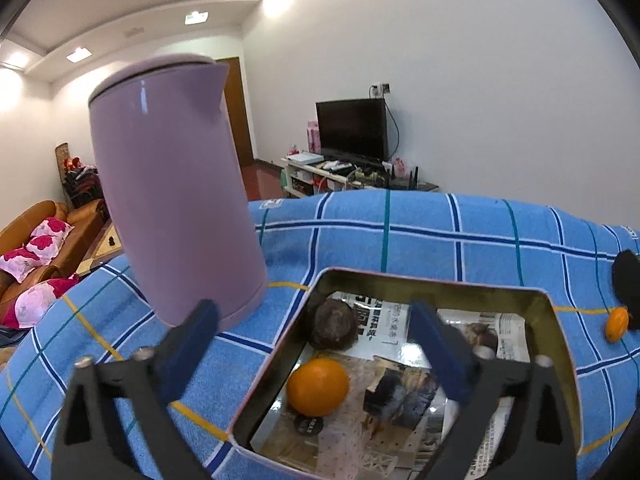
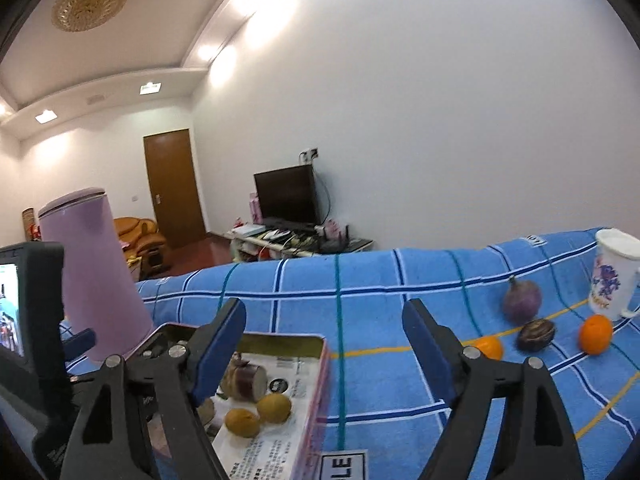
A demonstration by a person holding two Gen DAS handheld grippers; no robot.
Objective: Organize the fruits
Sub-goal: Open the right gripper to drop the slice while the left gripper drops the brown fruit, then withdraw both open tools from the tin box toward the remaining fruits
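Observation:
A square metal tin point(image 1: 560, 344) lined with newspaper sits on the blue checked cloth. In the left wrist view it holds an orange point(image 1: 318, 386) and a dark brown round fruit point(image 1: 334, 326). My left gripper point(image 1: 316, 356) is open and empty, hovering over the tin. In the right wrist view the tin point(image 2: 316, 376) is at lower left. My right gripper point(image 2: 324, 348) is open and empty above the cloth. To its right lie two oranges point(image 2: 596, 334) point(image 2: 489, 347), a purple fruit point(image 2: 521, 301) and a dark wrinkled fruit point(image 2: 536, 334).
A tall lilac kettle point(image 1: 176, 196) stands left of the tin, also in the right wrist view point(image 2: 92, 276). A white printed mug point(image 2: 614, 278) stands at far right. A small orange point(image 1: 616, 323) lies right of the tin.

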